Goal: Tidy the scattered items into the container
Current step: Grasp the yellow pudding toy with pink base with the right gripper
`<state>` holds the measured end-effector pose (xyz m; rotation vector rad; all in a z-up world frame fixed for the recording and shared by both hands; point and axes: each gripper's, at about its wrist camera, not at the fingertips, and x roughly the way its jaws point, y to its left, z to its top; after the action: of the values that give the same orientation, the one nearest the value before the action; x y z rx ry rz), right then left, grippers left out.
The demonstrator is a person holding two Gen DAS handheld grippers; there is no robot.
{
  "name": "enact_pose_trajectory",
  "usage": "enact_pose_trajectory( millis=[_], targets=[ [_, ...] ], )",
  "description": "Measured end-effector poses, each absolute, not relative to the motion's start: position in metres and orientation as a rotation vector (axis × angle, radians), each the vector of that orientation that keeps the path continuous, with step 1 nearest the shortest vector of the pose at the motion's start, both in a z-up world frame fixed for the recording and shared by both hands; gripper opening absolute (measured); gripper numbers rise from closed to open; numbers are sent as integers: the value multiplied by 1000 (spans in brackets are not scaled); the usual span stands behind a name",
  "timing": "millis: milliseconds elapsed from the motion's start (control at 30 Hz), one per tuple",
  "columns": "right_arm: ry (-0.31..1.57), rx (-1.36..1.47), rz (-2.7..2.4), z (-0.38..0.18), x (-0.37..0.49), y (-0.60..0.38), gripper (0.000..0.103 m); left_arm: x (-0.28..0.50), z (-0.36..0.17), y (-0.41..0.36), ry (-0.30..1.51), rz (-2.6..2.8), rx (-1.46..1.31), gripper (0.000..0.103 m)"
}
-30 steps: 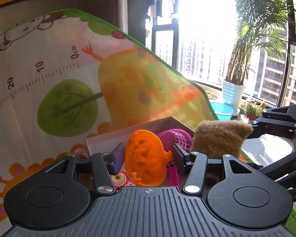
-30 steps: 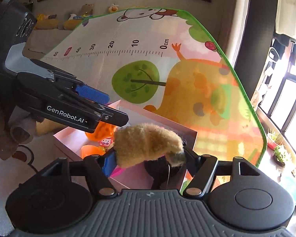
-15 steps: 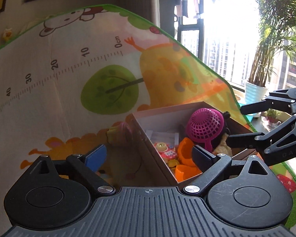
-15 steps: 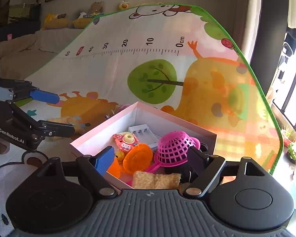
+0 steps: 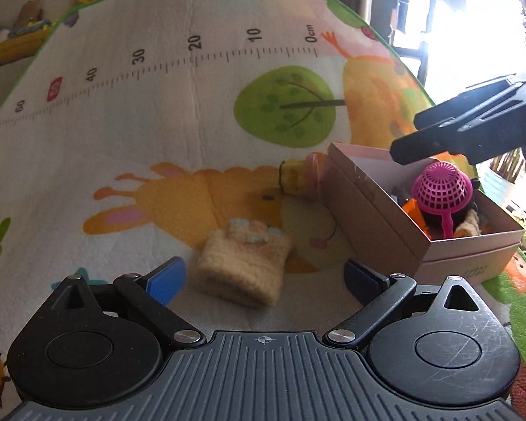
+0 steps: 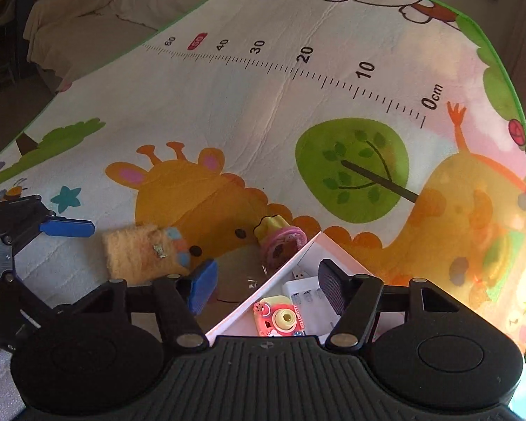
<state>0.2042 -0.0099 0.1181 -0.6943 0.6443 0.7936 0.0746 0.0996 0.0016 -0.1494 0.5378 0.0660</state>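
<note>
Fuzzy tan knitted pouch (image 5: 243, 263) lies flat on the play mat (image 5: 157, 133), just ahead of the left gripper (image 5: 263, 275). Its jaws are opening wide, nothing between them; probably lining up to straddle the pouch. Right gripper (image 6: 266, 286) hangs over the near corner of the pink cardboard box (image 5: 378, 224), jaws closing on nothing, likely just done there. Box already holds a magenta mesh scoop (image 5: 442, 189), orange pieces, and a pink toy camera (image 6: 280, 319). Yellow-pink toy (image 6: 280, 238) lies on its side just beside the box wall, not in yet. Readable: mat ruler "0cm 10 20 30 40 60"; camera label too small.
</note>
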Motion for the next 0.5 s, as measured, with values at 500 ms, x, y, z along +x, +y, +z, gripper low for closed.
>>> enact_pose_trajectory(
  millis=[500],
  targets=[
    [646,-1208,720,40,249,98,65,71,-3,105,527,71,-212,101]
  ],
)
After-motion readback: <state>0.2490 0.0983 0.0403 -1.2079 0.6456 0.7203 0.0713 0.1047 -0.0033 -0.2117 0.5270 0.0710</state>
